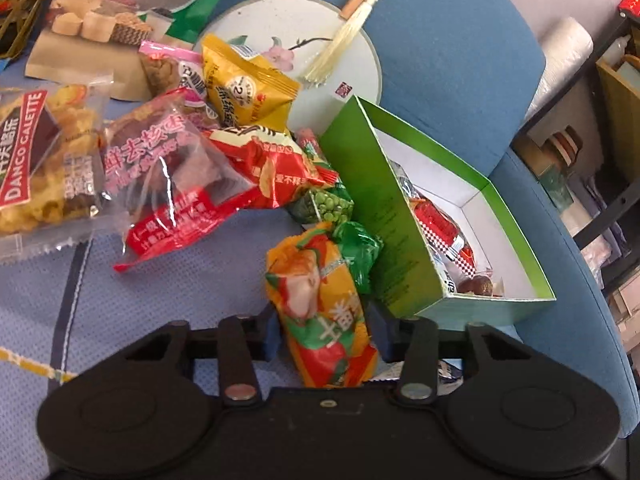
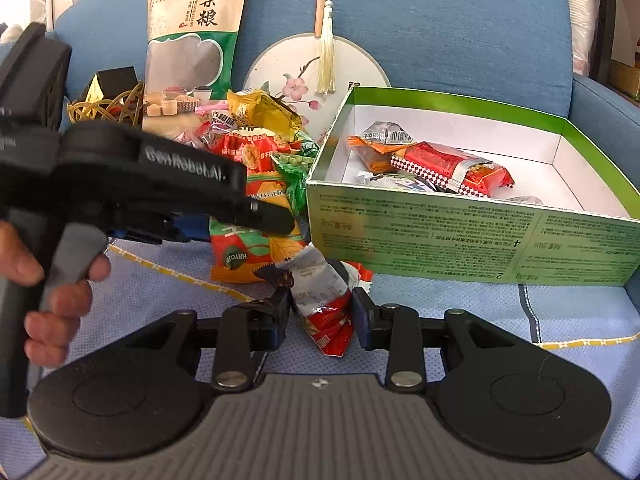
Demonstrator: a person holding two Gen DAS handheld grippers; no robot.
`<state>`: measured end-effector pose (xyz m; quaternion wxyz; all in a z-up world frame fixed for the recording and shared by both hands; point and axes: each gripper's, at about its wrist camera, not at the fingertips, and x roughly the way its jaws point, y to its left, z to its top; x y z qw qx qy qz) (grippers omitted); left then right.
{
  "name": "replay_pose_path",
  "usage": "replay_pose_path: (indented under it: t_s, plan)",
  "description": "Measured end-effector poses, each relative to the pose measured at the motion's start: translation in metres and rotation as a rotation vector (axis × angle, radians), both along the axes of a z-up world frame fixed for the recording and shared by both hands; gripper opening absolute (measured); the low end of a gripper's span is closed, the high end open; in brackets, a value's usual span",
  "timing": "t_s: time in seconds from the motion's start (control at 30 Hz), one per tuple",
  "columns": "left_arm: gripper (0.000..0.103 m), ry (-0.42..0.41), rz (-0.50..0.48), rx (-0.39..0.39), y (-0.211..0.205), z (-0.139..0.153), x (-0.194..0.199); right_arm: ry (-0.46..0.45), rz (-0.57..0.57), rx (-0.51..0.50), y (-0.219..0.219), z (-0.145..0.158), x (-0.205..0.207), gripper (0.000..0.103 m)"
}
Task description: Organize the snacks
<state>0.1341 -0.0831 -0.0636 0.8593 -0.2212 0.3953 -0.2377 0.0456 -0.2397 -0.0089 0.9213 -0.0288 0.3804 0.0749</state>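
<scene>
A pile of snack packets (image 1: 180, 152) lies on the blue sofa seat beside a green box (image 1: 372, 216) with a white inside, which holds several packets (image 2: 440, 164). My left gripper (image 1: 324, 332) is shut on an orange-and-green snack packet (image 1: 324, 300) right next to the box's near wall. In the right wrist view the left gripper body (image 2: 160, 176) reaches in from the left over that packet (image 2: 248, 248). My right gripper (image 2: 322, 316) is shut on a red-and-white snack packet (image 2: 324, 304) in front of the box (image 2: 460, 236).
A round white fan with a tassel (image 2: 320, 60) leans on the sofa back behind the pile. A tall green-and-white grain bag (image 2: 192, 40) stands at the back left next to a wire basket (image 2: 108, 104). Shelves (image 1: 600, 140) stand right of the sofa arm.
</scene>
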Motion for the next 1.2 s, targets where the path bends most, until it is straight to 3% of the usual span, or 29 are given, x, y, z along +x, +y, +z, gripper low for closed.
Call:
replay_pose_path:
  t_s: [0.1,0.2,0.27,0.37,0.5,0.63,0.77,0.83,0.93,1.13,1.2]
  plan:
    - [0.0,0.031,0.016,-0.043,0.009,-0.005,0.003,0.002,0.0,0.003,0.0,-0.001,0.0,0.058]
    - [0.0,0.027,0.014,-0.026,0.01,-0.002,0.002,-0.005,0.025,-0.002,0.004,0.001,-0.003,0.057]
    - [0.0,0.014,0.016,-0.048,0.015,0.004,-0.003,-0.034,0.058,0.072,0.002,0.008,-0.007,0.055]
    - [0.0,-0.052,0.023,-0.027,0.024,0.027,-0.015,-0.082,0.093,0.164,-0.002,0.025,-0.014,0.055]
    - [0.0,-0.131,0.0,0.003,0.031,0.062,-0.024,-0.187,0.077,0.194,-0.008,0.051,-0.023,0.055]
    - [0.0,-0.209,-0.039,-0.029,0.021,0.095,-0.02,-0.295,-0.002,0.126,-0.021,0.074,-0.02,0.056]
    - [0.0,-0.268,-0.097,-0.036,-0.01,0.116,-0.007,-0.314,-0.124,0.097,-0.05,0.075,0.005,0.056]
    - [0.0,-0.288,-0.131,-0.022,-0.028,0.12,-0.001,-0.325,-0.179,0.036,-0.06,0.069,0.018,0.056]
    - [0.0,-0.285,-0.173,-0.004,-0.056,0.118,0.011,-0.324,-0.257,-0.057,-0.077,0.051,0.034,0.056]
    - [0.0,-0.258,-0.214,0.041,-0.095,0.097,0.032,-0.295,-0.346,-0.064,-0.104,0.029,0.038,0.057]
    - [0.0,-0.236,-0.219,0.081,-0.103,0.086,0.038,-0.282,-0.356,-0.086,-0.106,0.022,0.041,0.067]
